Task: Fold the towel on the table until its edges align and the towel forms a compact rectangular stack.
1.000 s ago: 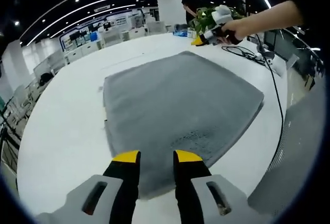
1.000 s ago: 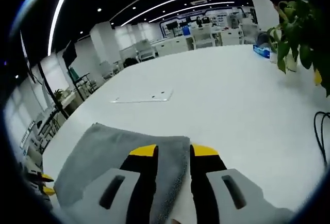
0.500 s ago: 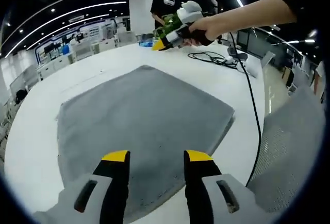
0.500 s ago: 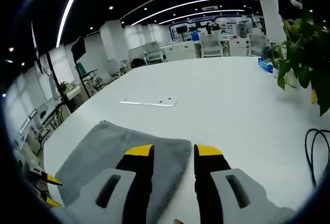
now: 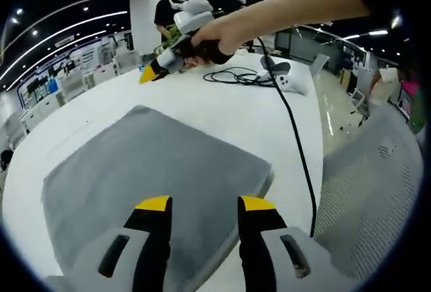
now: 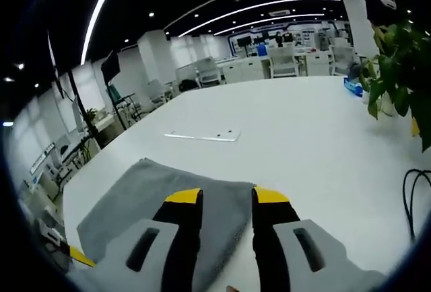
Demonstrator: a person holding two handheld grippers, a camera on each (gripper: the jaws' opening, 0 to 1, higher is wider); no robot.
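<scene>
Big white table [image 5: 222,114] in a bright office room, with rows of desks [image 6: 283,60] far behind and long ceiling lights [image 6: 262,6] above. Gray towel [image 5: 141,177] flat on the table, under the left gripper [image 5: 200,204], jaws apart and holding nothing. Right gripper [image 6: 226,196] over a towel corner, jaws apart too, near a green plant [image 6: 397,70] and a black cable [image 5: 293,144].

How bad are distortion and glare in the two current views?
Left gripper view: strong fisheye bends the table edge, towel sharp, no glare. Right gripper view: ceiling light strips curve into arcs, white table bright but not blown out, plant dark at the edge.
</scene>
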